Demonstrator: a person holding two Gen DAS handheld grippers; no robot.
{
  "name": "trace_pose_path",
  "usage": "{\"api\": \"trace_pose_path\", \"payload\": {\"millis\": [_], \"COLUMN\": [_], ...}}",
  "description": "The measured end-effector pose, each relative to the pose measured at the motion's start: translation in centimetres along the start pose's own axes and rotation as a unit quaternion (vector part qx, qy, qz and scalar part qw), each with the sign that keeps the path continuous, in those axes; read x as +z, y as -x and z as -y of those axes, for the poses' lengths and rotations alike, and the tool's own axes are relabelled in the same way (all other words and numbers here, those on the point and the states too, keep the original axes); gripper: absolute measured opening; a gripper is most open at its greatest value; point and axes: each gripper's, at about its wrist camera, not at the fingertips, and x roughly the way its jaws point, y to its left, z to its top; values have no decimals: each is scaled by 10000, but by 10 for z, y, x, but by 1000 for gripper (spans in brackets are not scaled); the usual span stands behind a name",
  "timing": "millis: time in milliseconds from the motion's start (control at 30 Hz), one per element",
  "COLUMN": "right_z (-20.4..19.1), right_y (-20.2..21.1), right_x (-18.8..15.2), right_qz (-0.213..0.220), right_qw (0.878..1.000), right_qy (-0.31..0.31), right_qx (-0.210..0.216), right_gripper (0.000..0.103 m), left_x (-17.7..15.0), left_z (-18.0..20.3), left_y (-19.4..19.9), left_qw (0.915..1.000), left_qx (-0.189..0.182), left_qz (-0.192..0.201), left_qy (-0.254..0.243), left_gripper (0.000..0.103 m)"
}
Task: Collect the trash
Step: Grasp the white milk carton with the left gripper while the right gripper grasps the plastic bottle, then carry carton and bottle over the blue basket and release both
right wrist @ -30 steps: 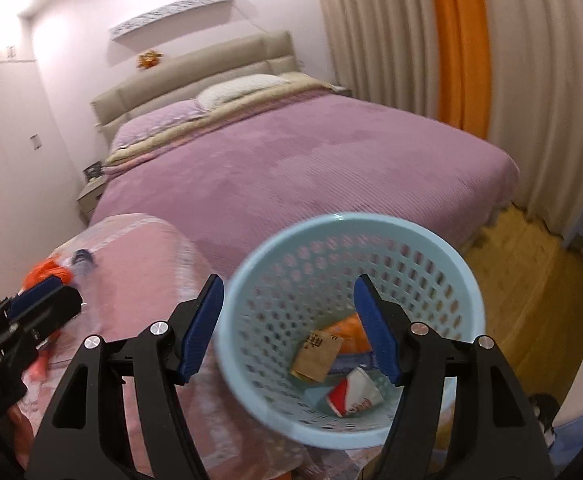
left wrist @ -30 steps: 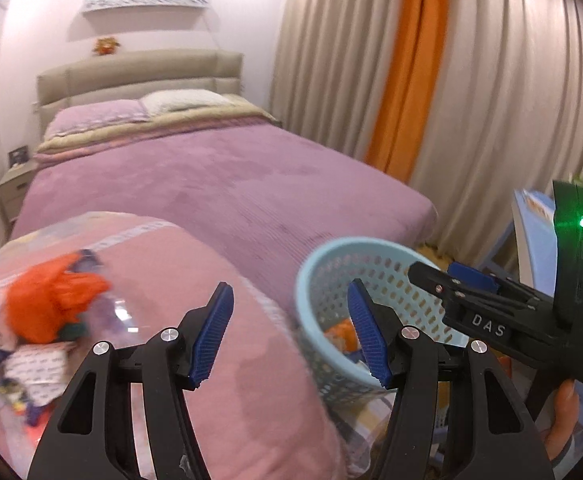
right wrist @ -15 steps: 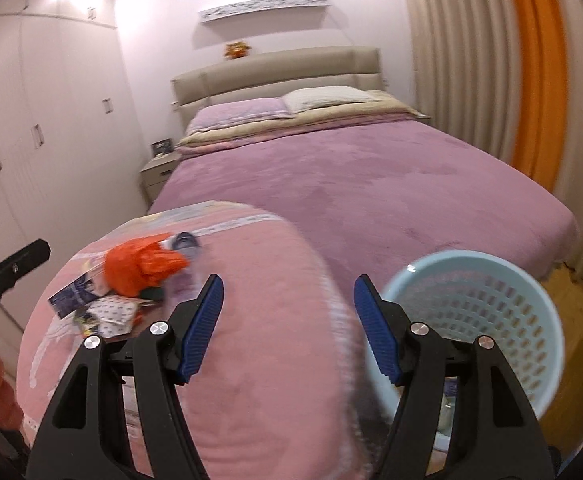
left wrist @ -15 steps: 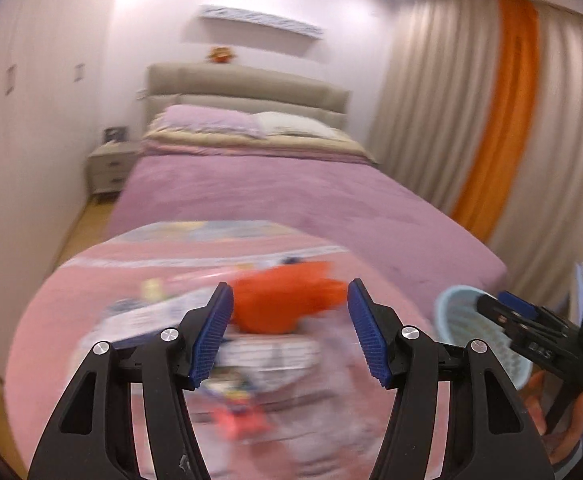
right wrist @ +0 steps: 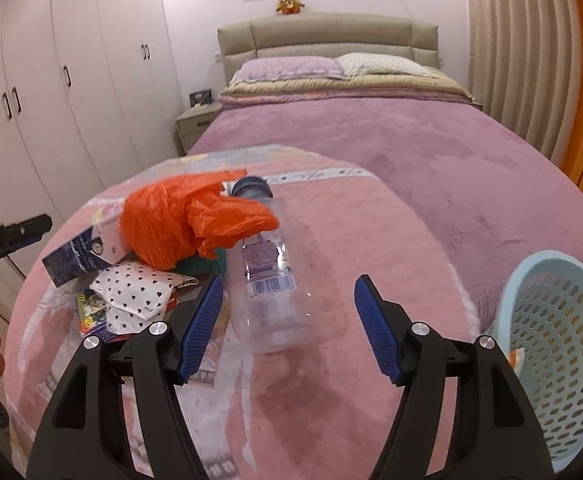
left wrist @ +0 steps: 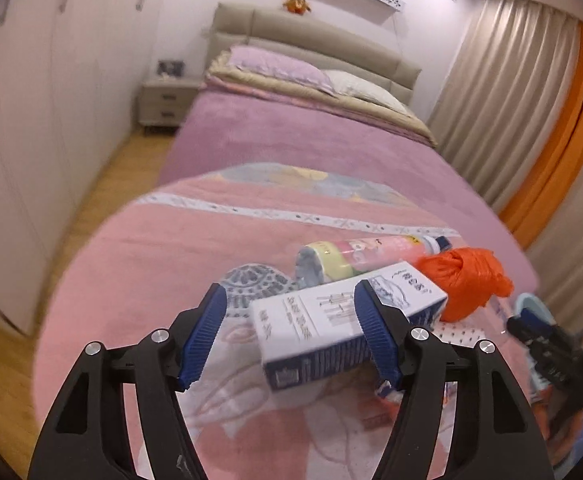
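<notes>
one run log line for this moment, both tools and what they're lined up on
left tool: opening, empty, over white-blue box | right tool: open, empty, over clear bottle | basket: at right

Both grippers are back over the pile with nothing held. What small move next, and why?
Probably ease the left gripper forward so its opening jaws straddle the white and blue carton, then close. The carton lies nearest, already framed between the pads but not pressed. The right gripper is open over the clear bottle, and the blue basket waits on the right.
</notes>
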Motion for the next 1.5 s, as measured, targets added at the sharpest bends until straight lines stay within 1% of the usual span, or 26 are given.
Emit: {"api": "trace_pose_path", "payload": {"millis": [33,67,133,167,233,267,333,367,400,467,533,600,667,767,833,867,900,933,967,1033,1100,1233,1367,1467,1500], "right_z": [-2,-3,-5,-5,-4,-4,-3,-2,-3,-6,-9,-11,-10,-9,-6,-6,-4,-3,-2,2,4,11,14,14,11], "right_y": [-5,-9,-17,-21,-26,-27,-27,-27,-27,-25,-24,-22,-20,-13,-5,-1,4,8,11,21,31,52,58,56,55], "right_x": [0,0,0,0,0,1,0,1,0,-1,-2,-4,-5,-9,-12,-14,-16,-18,-20,-25,-32,-51,-66,-64,-63], "right_qz": [-47,-73,-145,-194,-267,-294,-315,-326,-343,-315,-294,-284,-306,-290,-256,-239,-230,-236,-250,-343,-406,-518,-886,-936,-948], "right_qw": [10000,10000,9999,9998,9996,9996,9994,9993,9992,9993,9993,9994,9994,9995,9996,9997,9997,9997,9996,9994,9991,9984,9954,9949,9948], "right_qy": [35,47,72,64,46,37,35,47,85,151,185,193,163,113,52,52,73,80,83,95,133,203,237,209,196], "right_qx": [-5,-15,-41,-33,7,35,98,148,204,131,97,78,84,73,97,94,67,55,53,50,24,66,268,325,320], "right_gripper": [66,66,67,67,66,66,64,55,55,55,55,55,55,55,55,55,55,55,55,55,55,55,55,56,58], "left_x": [5,7,11,15,15,14,10,7,4,-7,-18,-31,-39,-45,-49,-51,-50,-50,-49,-52,-56,-63,-68,-74,-76], "left_z": [-4,-8,-12,-13,-14,-13,-8,-4,0,7,10,21,29,39,47,51,52,54,54,57,57,55,60,66,68], "left_y": [-9,-14,-26,-34,-45,-50,-50,-47,-45,-37,-29,-19,-13,-11,-10,-12,-12,-12,-10,-5,6,24,34,41,41], "left_qw": [9996,9990,9970,9951,9931,9909,9895,9880,9855,9806,9775,9759,9769,9777,9778,9779,9779,9776,9778,9783,9807,9859,9888,9905,9905], "left_qx": [-230,-379,-668,-842,-941,-1059,-1095,-1129,-1217,-1380,-1431,-1255,-990,-621,-335,-119,-14,82,126,215,160,162,92,-19,-36], "left_qz": [-145,-234,-381,-513,-696,-829,-876,-936,-1034,-1185,-1244,-1260,-1206,-1162,-1121,-1085,-1058,-1027,-999,-927,-850,-679,-562,-521,-534], "left_qy": [69,103,77,53,-19,-104,-339,-475,-567,-730,-927,-1262,-1461,-1633,-1739,-1786,-1805,-1836,-1838,-1843,-1755,-1518,-1379,-1270,-1264], "left_gripper": [68,68,73,74,74,75,80,80,80,80,80,80,80,79,74,72,65,64,63,57,53,53,53,53,53]}}
